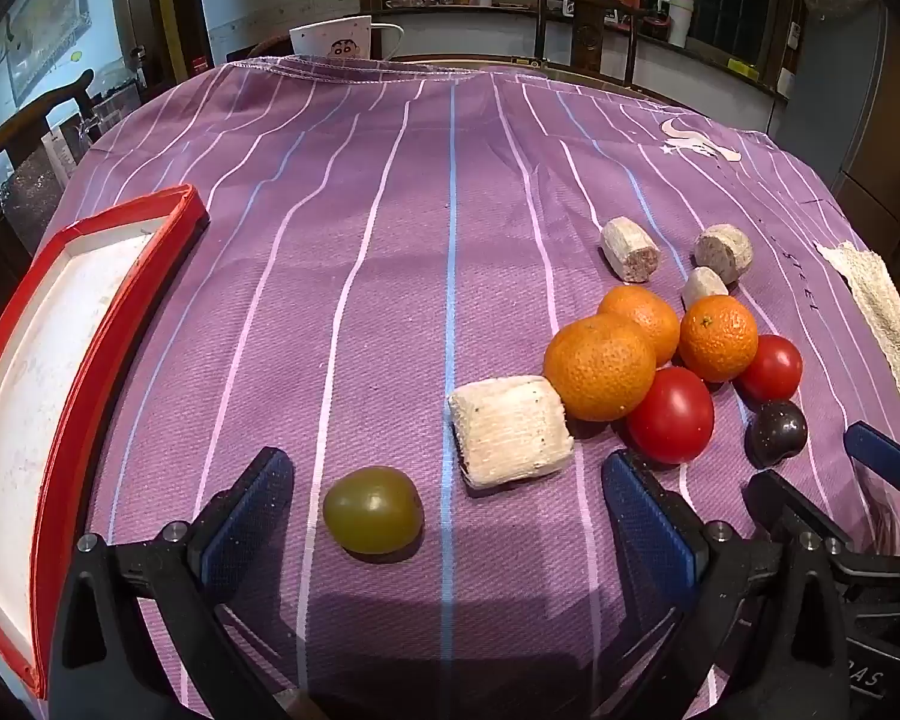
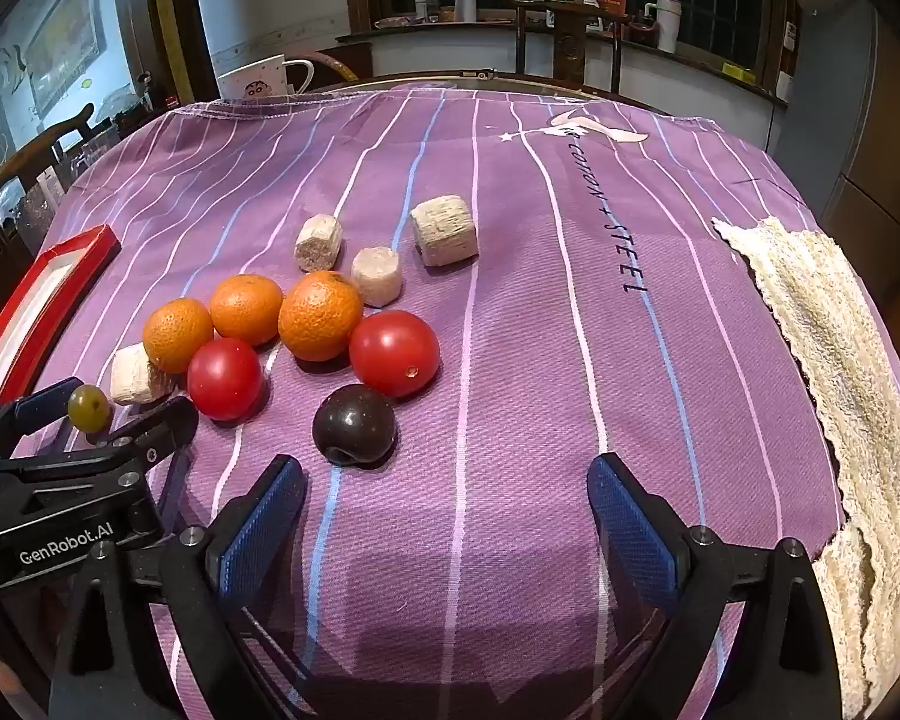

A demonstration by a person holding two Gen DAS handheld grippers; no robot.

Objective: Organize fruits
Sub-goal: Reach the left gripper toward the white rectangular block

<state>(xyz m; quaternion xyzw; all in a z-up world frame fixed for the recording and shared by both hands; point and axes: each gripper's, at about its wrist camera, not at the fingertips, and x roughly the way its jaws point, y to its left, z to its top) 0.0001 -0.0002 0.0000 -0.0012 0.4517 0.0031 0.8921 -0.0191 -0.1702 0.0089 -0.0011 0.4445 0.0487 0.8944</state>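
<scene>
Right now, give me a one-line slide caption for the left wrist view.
Open left gripper poised over a green grape on striped purple cloth, red-rimmed tray at left, oranges and tomatoes at right.

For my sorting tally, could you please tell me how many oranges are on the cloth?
3: left orange beside the pale chunk, middle orange behind the tomato, right orange between the tomatoes. None looks hidden.

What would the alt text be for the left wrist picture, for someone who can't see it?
An open left gripper hovers over a green fruit on a purple striped cloth. Oranges, red tomatoes and a dark plum cluster to the right; a red-rimmed tray lies left.
</scene>
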